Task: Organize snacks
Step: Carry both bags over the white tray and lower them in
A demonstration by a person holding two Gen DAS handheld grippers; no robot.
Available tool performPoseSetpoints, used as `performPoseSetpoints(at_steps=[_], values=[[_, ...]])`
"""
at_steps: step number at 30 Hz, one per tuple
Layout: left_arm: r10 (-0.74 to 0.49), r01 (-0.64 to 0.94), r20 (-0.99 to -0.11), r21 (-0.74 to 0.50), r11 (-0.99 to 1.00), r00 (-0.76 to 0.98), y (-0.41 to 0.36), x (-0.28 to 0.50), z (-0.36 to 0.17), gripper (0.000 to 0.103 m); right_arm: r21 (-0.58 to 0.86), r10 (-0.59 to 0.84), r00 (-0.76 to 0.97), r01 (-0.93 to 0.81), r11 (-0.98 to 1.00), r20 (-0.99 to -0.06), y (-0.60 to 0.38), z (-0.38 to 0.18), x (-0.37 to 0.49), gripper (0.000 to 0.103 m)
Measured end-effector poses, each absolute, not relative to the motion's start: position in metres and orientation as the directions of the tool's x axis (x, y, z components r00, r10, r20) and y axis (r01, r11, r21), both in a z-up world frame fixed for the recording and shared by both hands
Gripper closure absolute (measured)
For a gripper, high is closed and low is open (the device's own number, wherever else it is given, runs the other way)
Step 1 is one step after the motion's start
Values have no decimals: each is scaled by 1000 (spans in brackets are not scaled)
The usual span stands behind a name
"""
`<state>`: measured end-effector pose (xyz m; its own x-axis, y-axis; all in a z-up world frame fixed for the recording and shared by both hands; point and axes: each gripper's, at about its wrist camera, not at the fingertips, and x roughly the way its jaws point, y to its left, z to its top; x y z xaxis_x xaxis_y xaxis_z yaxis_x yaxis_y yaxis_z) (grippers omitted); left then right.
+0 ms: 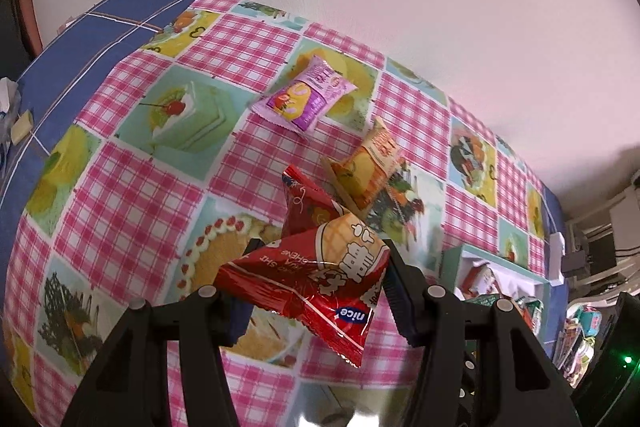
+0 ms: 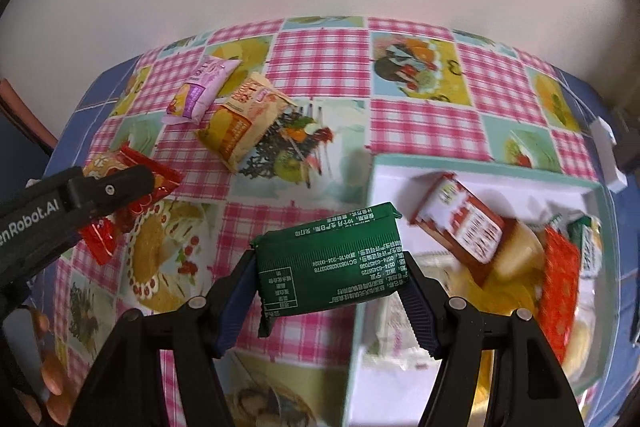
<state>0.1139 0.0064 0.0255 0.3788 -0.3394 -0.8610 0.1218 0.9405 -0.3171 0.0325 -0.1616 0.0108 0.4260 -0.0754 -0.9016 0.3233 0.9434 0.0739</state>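
Note:
My left gripper (image 1: 320, 267) is shut on a red snack packet (image 1: 316, 267) and holds it above the patterned tablecloth; it also shows in the right wrist view (image 2: 132, 187). My right gripper (image 2: 328, 267) is shut on a green snack packet (image 2: 332, 263), held just left of the white box (image 2: 380, 171). The box holds several snacks, among them a red-and-white packet (image 2: 464, 223). A purple packet (image 1: 306, 97) and an orange packet (image 1: 368, 167) lie on the cloth beyond the left gripper; they show in the right wrist view too, purple (image 2: 200, 91) and orange (image 2: 244, 123).
The table's checked cloth (image 1: 132, 187) lies over a blue cover (image 1: 100, 27), against a white wall. The box shows at the right of the left wrist view (image 1: 500, 271). Cluttered shelves (image 1: 592, 259) stand past the table's right end.

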Motion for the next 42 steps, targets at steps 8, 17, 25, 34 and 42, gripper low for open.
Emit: performPoseSetpoints(at_steps=[8,17,25,34,42], values=[[-369,171,-850,-328,929,375,-7,85,37,44,70,-103,421,376,924,-901,-174,21,-2,32],[-394,238,-839,-323,916,375,-31,59,49,44,90,-120,441,427,900,-889,-193,35,-36,32],[-426,351,-842,-309,884,332,-81,46,44,44,126,-147,439,534,836,-886,-241,35,-54,32],[-441,459,-856,-288,840,270,-140,28,27,44,110,-233,371,706,699,-899,-318,25,-89,32],[-438,486,-863,-278,828,252,-166,27,14,44,155,-218,356,773,615,-909,-362,4,-105,32]])
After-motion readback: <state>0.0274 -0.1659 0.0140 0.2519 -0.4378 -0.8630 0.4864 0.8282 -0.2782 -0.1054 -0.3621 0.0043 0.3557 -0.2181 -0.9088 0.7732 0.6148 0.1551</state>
